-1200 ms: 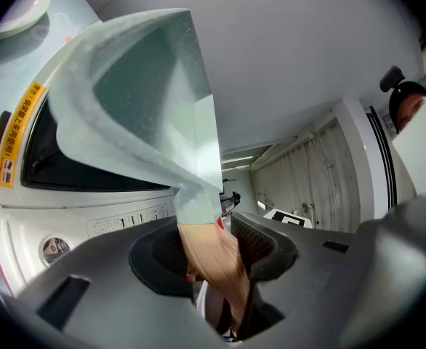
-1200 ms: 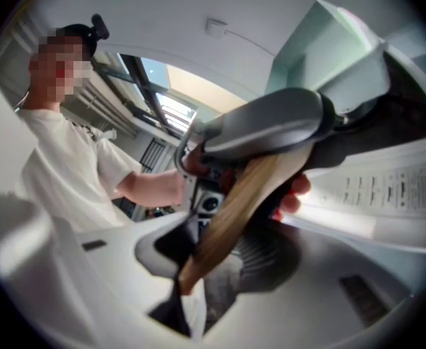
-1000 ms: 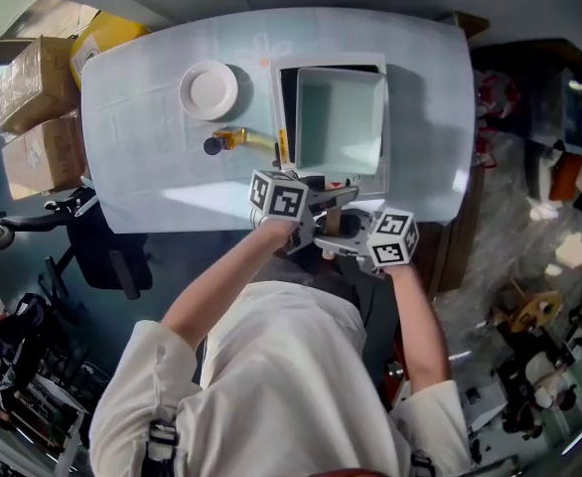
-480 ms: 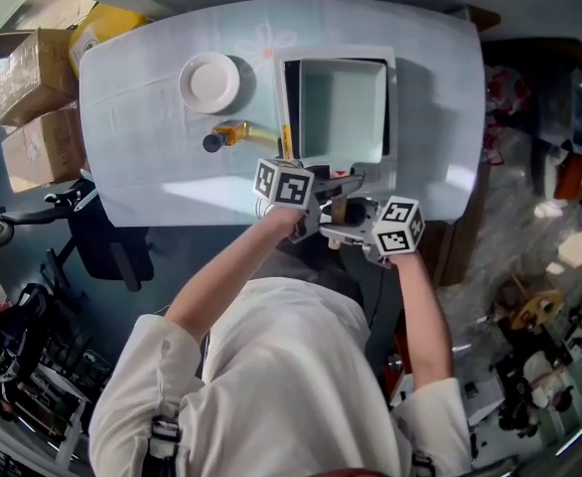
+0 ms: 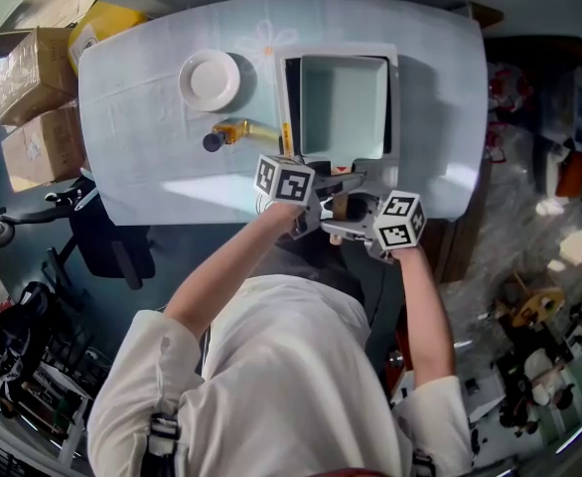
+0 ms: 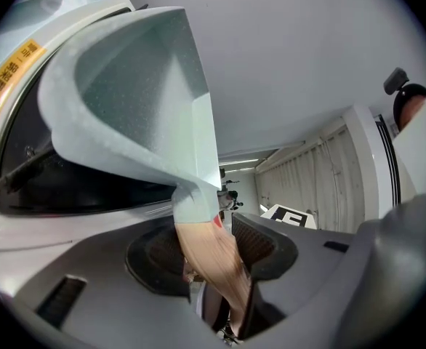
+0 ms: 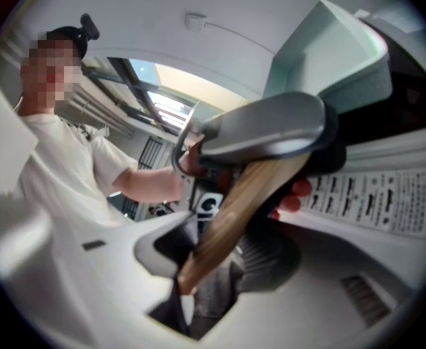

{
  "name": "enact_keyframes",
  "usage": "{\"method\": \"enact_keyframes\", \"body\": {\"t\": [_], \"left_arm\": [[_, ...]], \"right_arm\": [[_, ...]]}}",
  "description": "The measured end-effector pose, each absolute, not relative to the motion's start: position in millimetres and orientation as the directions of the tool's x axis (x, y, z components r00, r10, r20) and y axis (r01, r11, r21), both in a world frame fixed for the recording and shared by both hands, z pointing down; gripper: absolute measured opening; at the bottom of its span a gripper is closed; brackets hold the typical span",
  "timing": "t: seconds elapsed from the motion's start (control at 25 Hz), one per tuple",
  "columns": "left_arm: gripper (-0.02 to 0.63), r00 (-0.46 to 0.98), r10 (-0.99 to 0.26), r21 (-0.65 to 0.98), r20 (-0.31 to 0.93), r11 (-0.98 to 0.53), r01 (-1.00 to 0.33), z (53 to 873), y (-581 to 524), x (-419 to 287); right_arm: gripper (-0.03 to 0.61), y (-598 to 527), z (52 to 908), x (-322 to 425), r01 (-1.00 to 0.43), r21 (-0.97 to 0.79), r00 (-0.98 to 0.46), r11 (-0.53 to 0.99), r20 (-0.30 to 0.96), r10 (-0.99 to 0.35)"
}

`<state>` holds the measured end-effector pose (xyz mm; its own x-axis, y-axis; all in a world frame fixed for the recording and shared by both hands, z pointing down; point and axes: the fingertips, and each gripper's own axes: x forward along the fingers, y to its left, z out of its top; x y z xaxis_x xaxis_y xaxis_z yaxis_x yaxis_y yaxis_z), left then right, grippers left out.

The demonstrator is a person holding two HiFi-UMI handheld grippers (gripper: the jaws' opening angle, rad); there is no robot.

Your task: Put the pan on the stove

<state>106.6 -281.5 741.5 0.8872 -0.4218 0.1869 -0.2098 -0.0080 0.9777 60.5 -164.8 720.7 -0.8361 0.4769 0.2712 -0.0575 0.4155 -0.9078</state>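
Observation:
A pale green square pan (image 5: 343, 105) is over the black top of the white stove (image 5: 391, 107) on the table. Its wooden handle (image 5: 343, 207) points toward me. My left gripper (image 5: 316, 199) and right gripper (image 5: 356, 217) are both shut on that handle, side by side. In the left gripper view the handle (image 6: 209, 257) runs between the left gripper's (image 6: 213, 249) pads, and the pan (image 6: 140, 100) rises over the stove's glass (image 6: 53, 187). The right gripper view shows the handle (image 7: 235, 209) in my right gripper (image 7: 209, 257), with the left gripper's finger (image 7: 264, 133) across it. I cannot tell if the pan's base touches the glass.
A white plate (image 5: 210, 80) and a yellow-handled tool (image 5: 229, 135) lie on the table left of the stove. Cardboard boxes (image 5: 35, 117) stand beyond the table's left end, and a dark chair (image 5: 112, 241) is at its near left edge. The stove's printed panel (image 7: 387, 195) faces me.
Both grippers and the pan have come down a little over the stove. Both grips on the handle stay as they were.

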Motion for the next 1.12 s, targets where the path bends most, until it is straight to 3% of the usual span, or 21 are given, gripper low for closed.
{"method": "enact_keyframes", "body": {"t": [0.32,0.56,0.88,1.12], "left_arm": [[0.23,0.889,-0.428,0.984,0.162,0.006,-0.177,736.7,-283.6,106.3],[0.275,0.891,-0.416,0.982,0.181,0.028,-0.186,740.1,-276.1,101.3],[0.282,0.882,-0.415,0.972,0.223,0.03,-0.231,736.7,-262.0,73.4],[0.282,0.872,-0.399,0.948,0.284,-0.02,-0.318,726.0,-246.9,52.0]], "right_arm": [[0.199,-166.7,718.5,61.2,-0.077,-0.916,-0.843,0.394,0.271,0.464],[0.248,-169.0,719.6,63.5,-0.104,-0.921,-0.854,0.375,0.276,0.441],[0.264,-176.8,728.8,75.4,-0.201,-0.888,-0.854,0.414,0.366,0.37],[0.264,-189.1,725.2,95.3,-0.315,-0.83,-0.853,0.461,0.46,0.245]]}}
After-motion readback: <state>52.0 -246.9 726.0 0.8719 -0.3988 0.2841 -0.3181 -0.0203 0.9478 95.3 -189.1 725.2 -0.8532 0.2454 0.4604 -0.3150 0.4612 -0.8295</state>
